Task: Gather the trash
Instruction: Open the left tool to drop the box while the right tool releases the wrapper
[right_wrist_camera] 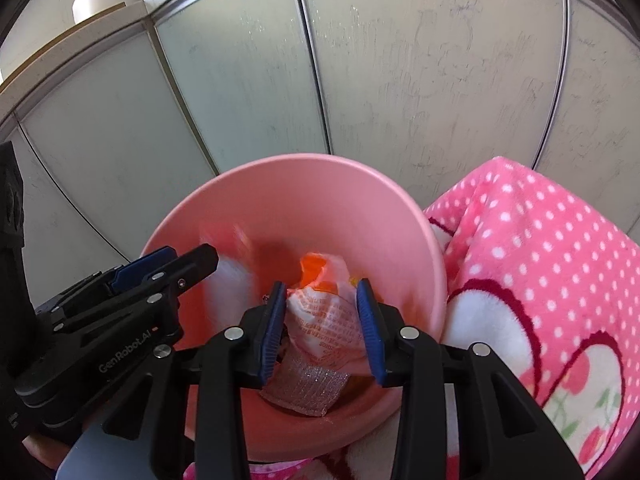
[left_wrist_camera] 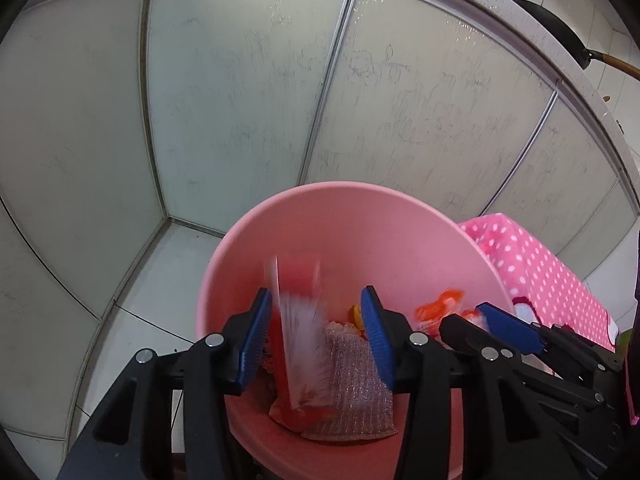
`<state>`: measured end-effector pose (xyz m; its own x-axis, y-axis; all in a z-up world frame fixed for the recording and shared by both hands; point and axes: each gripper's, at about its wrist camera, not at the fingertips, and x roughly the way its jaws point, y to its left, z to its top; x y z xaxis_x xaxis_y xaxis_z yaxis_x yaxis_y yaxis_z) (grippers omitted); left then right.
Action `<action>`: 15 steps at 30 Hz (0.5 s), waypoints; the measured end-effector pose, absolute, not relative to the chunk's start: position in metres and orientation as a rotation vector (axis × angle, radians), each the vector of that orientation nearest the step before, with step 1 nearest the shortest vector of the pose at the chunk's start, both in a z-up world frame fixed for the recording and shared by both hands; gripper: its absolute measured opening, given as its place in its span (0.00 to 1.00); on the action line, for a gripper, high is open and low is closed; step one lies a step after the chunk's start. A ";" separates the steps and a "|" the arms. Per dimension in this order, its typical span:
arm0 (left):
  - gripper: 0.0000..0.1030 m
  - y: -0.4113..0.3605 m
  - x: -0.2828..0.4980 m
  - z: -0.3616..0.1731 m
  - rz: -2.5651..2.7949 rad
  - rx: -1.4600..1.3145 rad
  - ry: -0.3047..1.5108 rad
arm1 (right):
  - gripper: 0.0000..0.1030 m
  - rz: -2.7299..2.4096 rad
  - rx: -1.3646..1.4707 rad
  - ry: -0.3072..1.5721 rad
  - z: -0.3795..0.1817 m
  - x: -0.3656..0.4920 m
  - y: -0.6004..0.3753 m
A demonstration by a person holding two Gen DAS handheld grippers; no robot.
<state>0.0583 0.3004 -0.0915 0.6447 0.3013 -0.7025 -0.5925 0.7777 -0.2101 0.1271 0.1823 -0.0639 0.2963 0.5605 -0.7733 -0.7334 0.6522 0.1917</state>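
Both wrappers are over the pink bin (left_wrist_camera: 360,216): the left gripper (left_wrist_camera: 316,340) has its jaws apart with the red wrapper (left_wrist_camera: 300,320) falling, and the right gripper (right_wrist_camera: 322,328) has its jaws apart around the white wrapper (right_wrist_camera: 324,316).

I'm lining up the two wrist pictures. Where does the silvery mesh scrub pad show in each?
Left wrist: the mesh scrub pad lies low in the centre, on the bin's floor.
Right wrist: low centre, under the orange-and-white wrapper.
Shared landmark: the pink bin.

Pink dotted blanket (right_wrist_camera: 552,280) w/ frosted cabinet doors (right_wrist_camera: 400,72) behind; wok (left_wrist_camera: 560,28) above.
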 end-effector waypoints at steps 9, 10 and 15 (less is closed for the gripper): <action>0.46 0.300 0.056 -0.083 0.531 -0.459 0.698 | 0.45 0.878 -0.207 0.901 -0.056 0.123 0.180; 0.46 0.299 0.055 -0.079 0.528 -0.462 0.696 | 0.45 0.879 -0.203 0.896 -0.054 0.121 0.178; 0.46 0.291 0.046 -0.063 0.525 -0.447 0.672 | 0.45 0.891 -0.192 0.862 -0.042 0.115 0.166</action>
<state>0.0459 0.2907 -0.0633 0.6635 0.3090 -0.6813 -0.5866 0.7801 -0.2175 0.1152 0.1658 -0.0420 0.3278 0.6026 -0.7276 -0.7471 0.6367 0.1908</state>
